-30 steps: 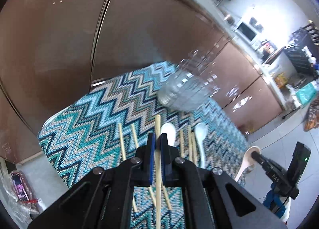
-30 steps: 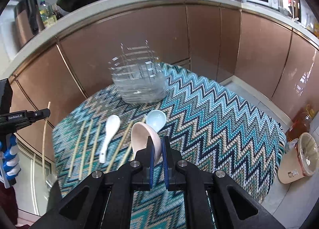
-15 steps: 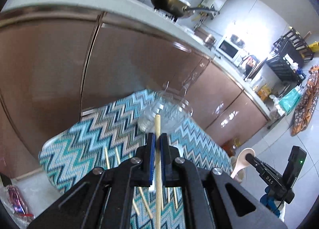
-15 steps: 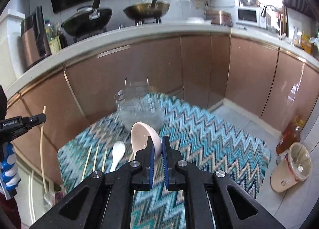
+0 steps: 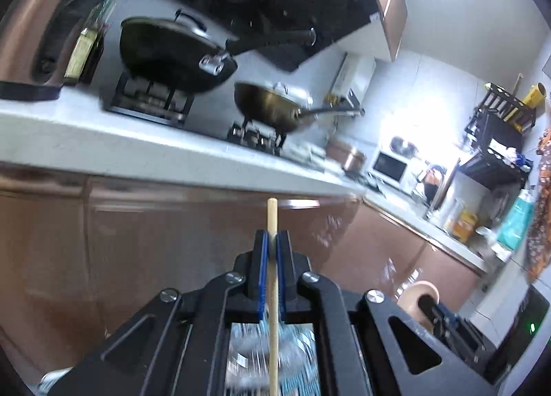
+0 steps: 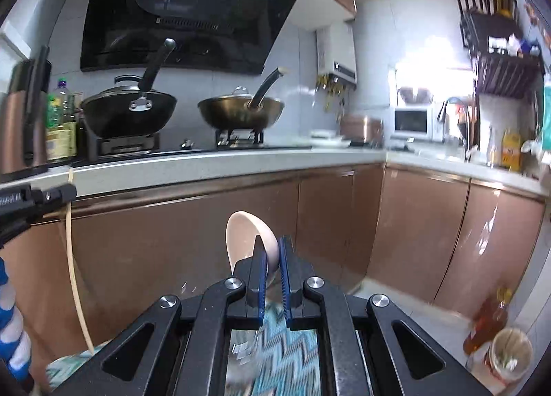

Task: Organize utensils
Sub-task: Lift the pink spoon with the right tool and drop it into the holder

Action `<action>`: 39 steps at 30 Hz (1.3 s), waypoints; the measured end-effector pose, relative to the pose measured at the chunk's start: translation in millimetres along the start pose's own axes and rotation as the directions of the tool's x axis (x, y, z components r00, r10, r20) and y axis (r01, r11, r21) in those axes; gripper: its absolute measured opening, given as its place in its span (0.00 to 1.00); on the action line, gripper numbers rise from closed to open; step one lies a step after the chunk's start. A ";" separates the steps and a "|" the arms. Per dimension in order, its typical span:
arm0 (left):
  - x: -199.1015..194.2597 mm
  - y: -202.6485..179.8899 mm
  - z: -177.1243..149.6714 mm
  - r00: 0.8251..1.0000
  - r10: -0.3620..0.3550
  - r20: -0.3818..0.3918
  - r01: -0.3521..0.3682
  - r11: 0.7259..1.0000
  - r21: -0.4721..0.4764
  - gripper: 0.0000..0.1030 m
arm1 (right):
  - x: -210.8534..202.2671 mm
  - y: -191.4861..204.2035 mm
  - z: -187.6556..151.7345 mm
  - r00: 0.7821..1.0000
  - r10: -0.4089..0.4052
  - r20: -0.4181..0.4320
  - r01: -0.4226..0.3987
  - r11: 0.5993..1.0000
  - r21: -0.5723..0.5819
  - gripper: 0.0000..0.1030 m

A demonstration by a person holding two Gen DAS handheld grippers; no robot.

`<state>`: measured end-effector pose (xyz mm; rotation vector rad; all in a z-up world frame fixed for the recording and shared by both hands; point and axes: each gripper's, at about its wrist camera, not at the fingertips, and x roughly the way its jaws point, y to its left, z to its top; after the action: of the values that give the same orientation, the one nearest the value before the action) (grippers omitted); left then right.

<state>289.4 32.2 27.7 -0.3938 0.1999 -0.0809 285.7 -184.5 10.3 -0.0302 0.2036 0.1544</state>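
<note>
Both views have been tilted upward since the earlier frames: the zigzag-patterned surface (image 6: 292, 344) is reduced to a blurred strip between the arms, and the utensils lying there cannot be counted. One chopstick (image 5: 272, 258) is pinched upright in the left tongs (image 5: 271, 248). One pale spoon (image 6: 248, 241) is pinched in the right tongs (image 6: 272, 258). Two pans are seen on the stove: one black wok (image 6: 127, 113), one brass-coloured pan (image 6: 241, 113).
</note>
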 end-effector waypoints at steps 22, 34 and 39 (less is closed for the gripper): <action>105.1 1.8 -116.1 0.991 0.118 0.065 -0.126 0.982 0.137 0.21 | 98.1 21.8 -110.6 0.997 -0.028 -0.068 0.025 0.999 -0.045 0.31; 0.6 9.0 -49.2 0.991 0.064 0.115 -0.078 0.989 0.128 0.37 | 2.0 11.4 -44.1 0.996 -0.072 0.060 0.074 0.997 -0.031 0.49; -48.4 19.0 -28.1 0.996 0.060 0.062 -0.069 0.987 0.145 0.38 | -46.6 13.0 -21.6 0.994 -0.062 0.088 0.065 0.997 -0.030 0.51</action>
<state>237.0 44.9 3.6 -0.2418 0.1486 -0.0201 234.3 -179.6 -1.6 -0.0620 0.1131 0.0955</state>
